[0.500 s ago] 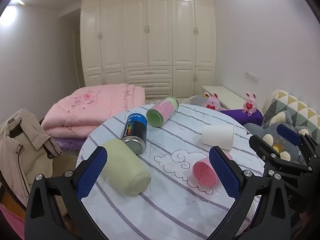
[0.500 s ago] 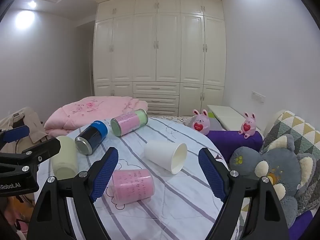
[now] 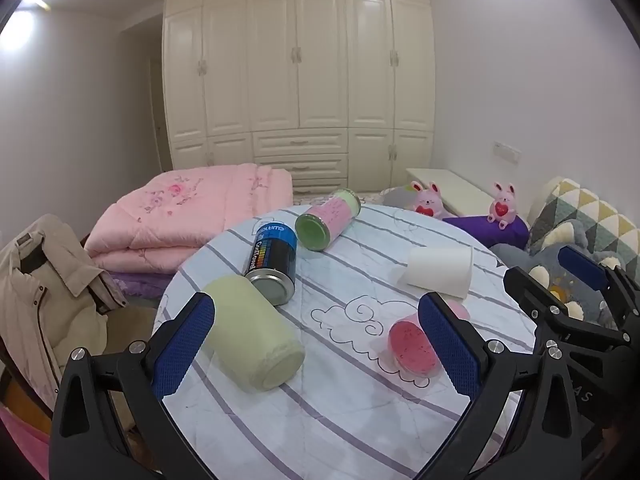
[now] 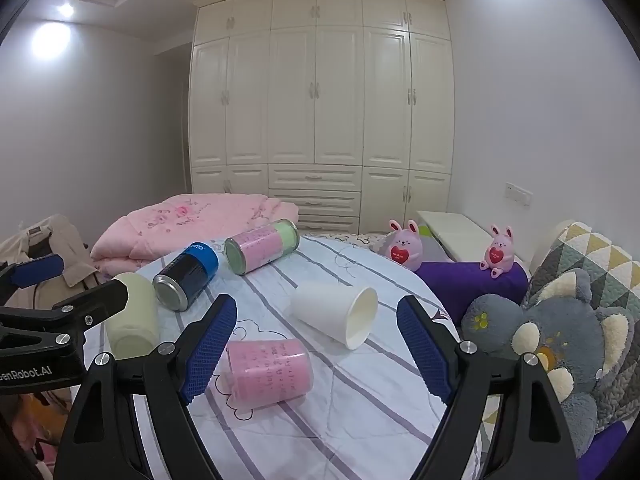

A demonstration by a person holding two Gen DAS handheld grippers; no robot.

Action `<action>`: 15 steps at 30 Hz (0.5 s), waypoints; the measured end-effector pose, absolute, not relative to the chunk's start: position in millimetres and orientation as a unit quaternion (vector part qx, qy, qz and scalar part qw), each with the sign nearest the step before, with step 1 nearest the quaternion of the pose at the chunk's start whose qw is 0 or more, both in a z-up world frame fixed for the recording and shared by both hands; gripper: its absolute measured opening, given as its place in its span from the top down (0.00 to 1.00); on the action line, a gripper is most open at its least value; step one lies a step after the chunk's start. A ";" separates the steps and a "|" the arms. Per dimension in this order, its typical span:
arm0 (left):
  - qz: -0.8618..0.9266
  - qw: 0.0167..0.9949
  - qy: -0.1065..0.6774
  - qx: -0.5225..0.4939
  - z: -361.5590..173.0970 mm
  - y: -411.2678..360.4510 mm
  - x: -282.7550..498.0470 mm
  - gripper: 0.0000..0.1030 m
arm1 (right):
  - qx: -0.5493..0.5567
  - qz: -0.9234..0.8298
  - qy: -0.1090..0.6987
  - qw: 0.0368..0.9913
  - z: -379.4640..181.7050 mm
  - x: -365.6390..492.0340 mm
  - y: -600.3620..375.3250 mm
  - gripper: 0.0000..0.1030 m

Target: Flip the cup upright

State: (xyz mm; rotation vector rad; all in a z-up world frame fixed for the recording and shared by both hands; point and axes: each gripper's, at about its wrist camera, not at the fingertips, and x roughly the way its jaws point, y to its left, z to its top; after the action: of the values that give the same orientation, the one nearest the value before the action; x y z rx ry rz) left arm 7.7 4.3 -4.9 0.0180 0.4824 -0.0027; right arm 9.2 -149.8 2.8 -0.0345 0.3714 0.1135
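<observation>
Meanwhile the white cup [image 4: 334, 314] lies on its side on the round table [image 4: 360, 420]; left gripper [image 3: 316, 354] and right gripper [image 4: 316, 350] hover wide open, empty.

A cream wardrobe [image 4: 320, 112] with panelled doors and a bank of drawers fills the far wall from floor to ceiling, flanked by plain pale walls [image 4: 540, 100] and lit by recessed ceiling lights [image 4: 66, 10]. Before it a folded pink quilt [image 4: 192, 220] lies beyond the far left edge of the round counter [image 4: 360, 400] in its striped cloth, with a beige jacket [image 3: 36, 280] draped over a chair at the left. Past the right edge sit a low white bench [image 4: 460, 232], a purple cushion [image 4: 468, 280] bearing two pink toy rabbits [image 4: 404, 244], a grey plush toy [image 4: 560, 340] and a triangle-patterned cushion [image 4: 592, 260].
</observation>
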 end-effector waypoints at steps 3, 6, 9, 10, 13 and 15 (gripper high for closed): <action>0.000 0.971 0.238 0.009 -3.5 3.9 2.4 0.00 | -0.019 0.056 0.184 0.981 2.6 8.1 -149.2 0.19; 0.000 0.971 0.239 0.009 -3.6 3.9 3.6 0.00 | -0.018 0.056 0.184 0.981 2.3 9.6 -149.4 0.19; 0.000 0.971 0.239 0.010 -3.6 4.7 3.6 0.00 | -0.016 0.058 0.185 0.981 4.1 9.2 -149.3 0.19; 0.000 0.971 0.240 0.011 -3.5 4.5 3.6 0.00 | -0.015 0.058 0.185 0.981 4.5 8.6 -149.0 0.19; 0.001 0.971 0.241 0.012 -4.2 5.0 3.5 0.00 | -0.014 0.058 0.185 0.981 5.1 8.4 -149.6 0.19; 0.002 0.970 0.241 0.014 -4.4 4.9 3.1 0.00 | -0.013 0.059 0.184 0.981 5.3 8.2 -149.1 0.19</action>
State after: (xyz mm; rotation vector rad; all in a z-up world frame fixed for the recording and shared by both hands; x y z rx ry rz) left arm 3.1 4.9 -4.4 0.0291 0.4863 0.0032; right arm 8.2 -149.1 5.3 -0.0264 0.3713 0.1178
